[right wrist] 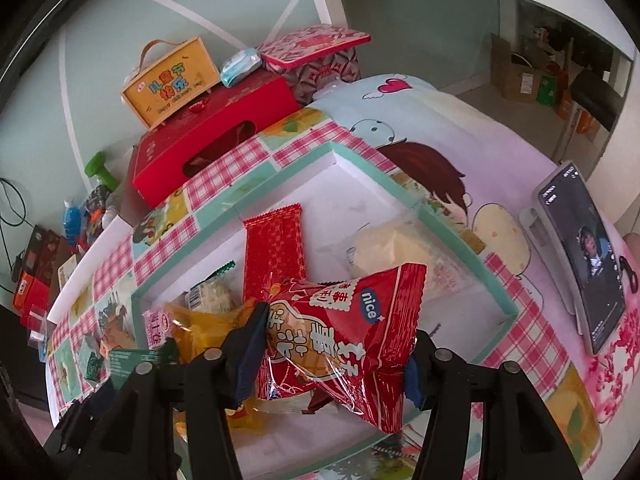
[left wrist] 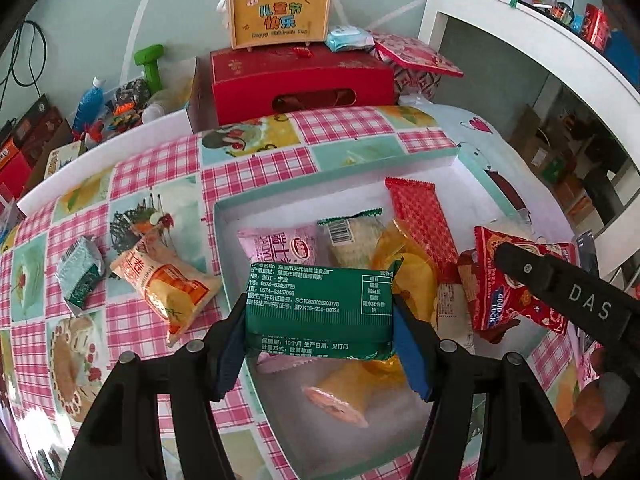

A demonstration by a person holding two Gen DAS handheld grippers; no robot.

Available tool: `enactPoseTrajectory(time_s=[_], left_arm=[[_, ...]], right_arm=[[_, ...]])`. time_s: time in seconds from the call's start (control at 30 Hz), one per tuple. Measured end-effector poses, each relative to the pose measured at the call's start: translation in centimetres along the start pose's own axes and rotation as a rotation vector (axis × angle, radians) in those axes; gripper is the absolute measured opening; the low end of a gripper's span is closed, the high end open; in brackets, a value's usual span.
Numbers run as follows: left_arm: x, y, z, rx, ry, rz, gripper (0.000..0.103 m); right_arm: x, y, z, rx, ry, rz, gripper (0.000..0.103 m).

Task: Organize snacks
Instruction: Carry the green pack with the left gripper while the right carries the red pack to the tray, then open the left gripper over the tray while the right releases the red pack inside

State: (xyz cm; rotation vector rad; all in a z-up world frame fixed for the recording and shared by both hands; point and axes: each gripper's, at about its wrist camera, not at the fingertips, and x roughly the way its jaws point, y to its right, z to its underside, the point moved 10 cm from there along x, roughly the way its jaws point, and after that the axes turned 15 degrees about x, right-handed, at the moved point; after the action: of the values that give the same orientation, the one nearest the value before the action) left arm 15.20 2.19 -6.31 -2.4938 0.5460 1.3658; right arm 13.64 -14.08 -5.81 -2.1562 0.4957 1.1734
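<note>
Two packets still lay loose on the checked cloth: an orange-and-white snack bag (left wrist: pixel 166 288) and a small green-silver pouch (left wrist: pixel 80 270). Several already sat in the shallow white teal-rimmed box (left wrist: pixel 336 182). Over it, the left gripper (left wrist: pixel 320 320) pinched a green foil packet (left wrist: pixel 320 306) crosswise between its fingers, and the right gripper (right wrist: pixel 332 354) clamped a red crinkly biscuit bag (right wrist: pixel 344 336).

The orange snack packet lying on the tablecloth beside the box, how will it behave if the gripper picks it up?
The orange snack packet looks puffed, so it is probably light for its size. Its glossy film may slip between the jaws. Its flat sealed ends look limp and would likely bend, and the contents may crush under a hard squeeze.
</note>
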Motion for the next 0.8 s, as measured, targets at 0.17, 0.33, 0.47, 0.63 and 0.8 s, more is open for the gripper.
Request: enactPoseTrajectory(time_s=[0.17, 0.33, 0.47, 0.63, 0.8], left_arm=[[0.6, 0.5, 0.2, 0.015, -0.012, 0.002, 0.067], [1.2, 1.0, 0.4, 0.028, -0.028, 0.014, 0.068], [1.2, 0.8, 0.5, 0.02, -0.038, 0.016, 0.069], [0.6, 0.2, 0.4, 0.0, -0.035, 0.014, 0.072], [-0.4, -0.6, 0.3, -0.019, -0.03, 0.002, 0.073]], right_arm=[[0.3, -0.1, 0.2, -0.005, -0.009, 0.002, 0.061], [0.4, -0.4, 0.5, -0.022, -0.013, 0.004, 0.062], [0.5, -0.5, 0.5, -0.035, -0.016, 0.01, 0.063], [0.5, -0.6, 0.6, -0.043, -0.013, 0.014, 0.077], [0.6, -0.1, 0.4, -0.029, -0.012, 0.029, 0.082]])
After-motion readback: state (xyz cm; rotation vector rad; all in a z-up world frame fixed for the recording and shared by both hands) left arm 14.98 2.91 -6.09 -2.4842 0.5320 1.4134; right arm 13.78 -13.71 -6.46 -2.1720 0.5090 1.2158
